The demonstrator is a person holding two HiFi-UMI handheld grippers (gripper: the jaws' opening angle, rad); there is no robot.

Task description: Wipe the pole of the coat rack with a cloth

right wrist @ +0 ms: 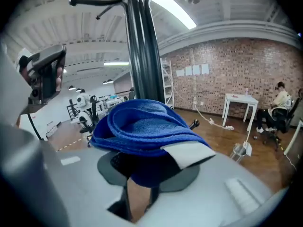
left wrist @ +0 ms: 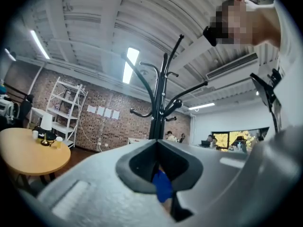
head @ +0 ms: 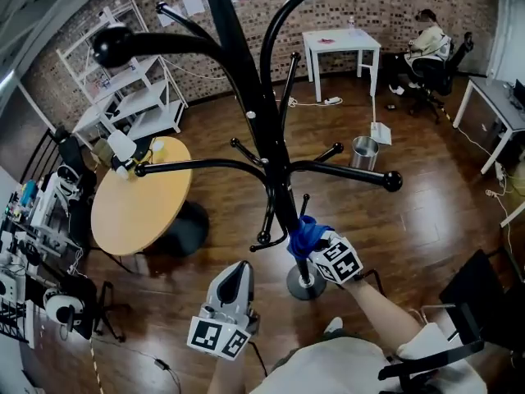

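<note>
The black coat rack pole [head: 275, 162] runs from the top of the head view down to its round base [head: 305, 284]. My right gripper [head: 313, 245] is shut on a folded blue cloth [head: 303, 235], which lies against the lower pole just above the base. In the right gripper view the cloth [right wrist: 142, 126] bulges over the jaws of the right gripper [right wrist: 142, 167], with the pole [right wrist: 142, 56] rising right behind it. My left gripper [head: 236, 273] is left of the base, shut and holding nothing. Its view looks up the pole [left wrist: 158, 112]; a bit of the cloth [left wrist: 163, 186] shows past the left gripper [left wrist: 158, 174].
A round yellow table [head: 135, 208] with small items stands to the left, white shelves [head: 131, 80] behind it. A metal bin [head: 363, 150] and a white table [head: 340, 43] lie beyond the rack. A person [head: 426, 43] sits at the far right. A black chair [head: 484, 302] is close on my right.
</note>
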